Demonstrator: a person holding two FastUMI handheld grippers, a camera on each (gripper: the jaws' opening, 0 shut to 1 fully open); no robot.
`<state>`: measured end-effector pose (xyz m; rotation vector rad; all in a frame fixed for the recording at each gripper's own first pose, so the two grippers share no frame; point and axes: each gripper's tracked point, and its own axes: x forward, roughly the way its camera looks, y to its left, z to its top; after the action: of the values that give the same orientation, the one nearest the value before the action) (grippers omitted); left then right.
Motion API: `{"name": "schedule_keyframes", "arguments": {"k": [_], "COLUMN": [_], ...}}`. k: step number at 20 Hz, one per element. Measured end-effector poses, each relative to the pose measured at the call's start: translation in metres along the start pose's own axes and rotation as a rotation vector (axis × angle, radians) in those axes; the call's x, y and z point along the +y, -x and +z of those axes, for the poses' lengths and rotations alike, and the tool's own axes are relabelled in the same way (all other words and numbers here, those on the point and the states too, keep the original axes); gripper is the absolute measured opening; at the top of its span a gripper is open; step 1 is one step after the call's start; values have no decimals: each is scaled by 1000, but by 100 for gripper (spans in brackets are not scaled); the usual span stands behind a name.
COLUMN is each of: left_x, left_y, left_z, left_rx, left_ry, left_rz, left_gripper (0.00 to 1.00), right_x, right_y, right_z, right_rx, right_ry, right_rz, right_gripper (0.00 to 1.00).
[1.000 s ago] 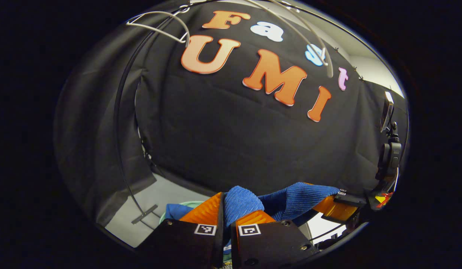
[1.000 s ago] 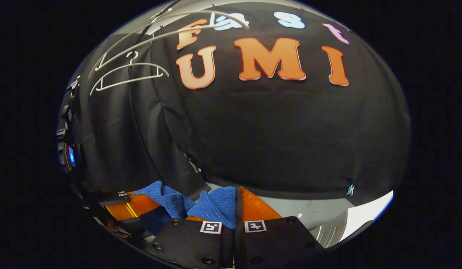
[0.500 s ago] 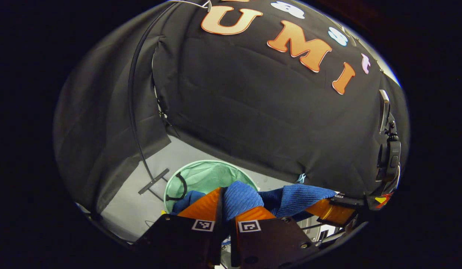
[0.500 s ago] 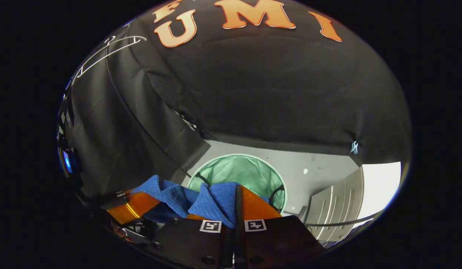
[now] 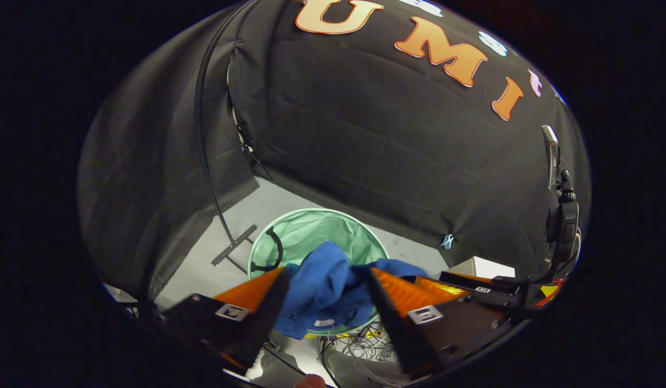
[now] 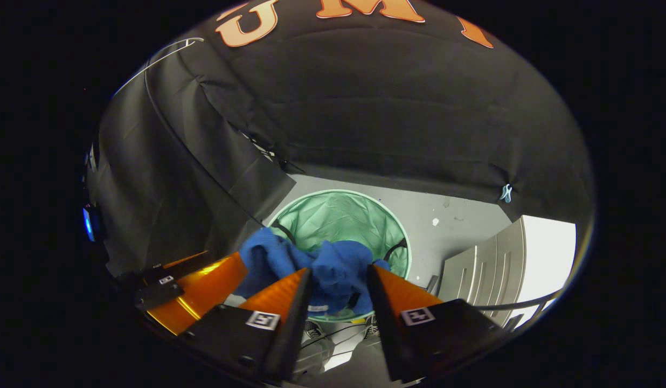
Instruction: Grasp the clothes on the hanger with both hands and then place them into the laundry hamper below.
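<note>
A blue knitted garment [image 5: 325, 285] hangs bunched in the air over the round green laundry hamper [image 5: 290, 242]. My left gripper [image 5: 325, 280] stands open, its fingers spread to either side of the cloth. In the right gripper view the same blue garment [image 6: 311, 267] is above the hamper [image 6: 338, 215], and my right gripper [image 6: 338, 275] is open as well, fingers apart around the cloth. The other gripper's finger [image 6: 203, 288] shows at the left there, and the right gripper's finger [image 5: 446, 285] shows at the right of the left gripper view.
The hamper stands on a grey floor [image 6: 451, 226] against the black cloth wall. A thin black stand pole [image 5: 206, 151] with a flat foot [image 5: 233, 245] rises left of the hamper. A pale slatted panel [image 6: 484, 275] is at the right. Cables [image 5: 360, 345] lie on the floor below.
Both grippers have opened and let go of the blue garment, which now sags toward the hamper. Both views have tilted further down, and the hamper has come fully into sight.
</note>
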<state>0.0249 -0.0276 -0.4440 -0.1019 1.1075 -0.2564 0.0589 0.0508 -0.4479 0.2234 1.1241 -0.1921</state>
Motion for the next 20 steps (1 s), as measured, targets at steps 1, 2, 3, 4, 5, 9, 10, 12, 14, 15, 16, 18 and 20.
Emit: {"name": "schedule_keyframes", "arguments": {"k": [1, 2, 3, 4, 5, 9, 10, 12, 14, 15, 16, 18, 20], "left_x": [0, -1, -1, 0, 0, 3, 3, 3, 3, 3, 3, 8, 10], "left_y": [6, 8, 9, 10, 12, 22, 27, 42, 56, 65, 76, 95, 118], "left_z": [-2, -2, -2, -2, -3, 6, 15, 31, 49, 59, 70, 92, 116], "left_rx": [-2, -1, -6, -8, -11, -44, -66, -113, -158, -183, -208, -275, -345], "left_ry": [2, 1, -1, -4, -5, -13, -11, 2, 6, 1, -9, -37, -65], "left_rz": [4, 0, 1, -3, -4, -3, -6, -18, -40, -52, -61, -65, -68], "left_gripper": [100, 97, 97, 93, 94, 98, 97, 97, 97, 97, 97, 97, 97], "right_x": [-2, -1, 0, 0, 0, 7, 7, 11, 18, 22, 30, 40, 46], "right_y": [3, 0, 1, 1, 2, 10, 15, 28, 46, 56, 69, 100, 131], "right_z": [0, -3, -2, -3, -2, 4, 9, 17, 28, 34, 41, 65, 87], "right_rx": [0, 0, 0, -4, -6, -47, -75, -132, -181, -205, -239, -328, -426], "right_ry": [7, 11, 16, 17, 20, 34, 45, 68, 78, 76, 72, 68, 53], "right_rz": [-5, -4, -4, -5, -5, 8, 4, -4, -13, -18, -21, -36, -43], "right_gripper": [79, 97, 98, 98, 98, 98, 98, 98, 98, 98, 98, 98, 98]}}
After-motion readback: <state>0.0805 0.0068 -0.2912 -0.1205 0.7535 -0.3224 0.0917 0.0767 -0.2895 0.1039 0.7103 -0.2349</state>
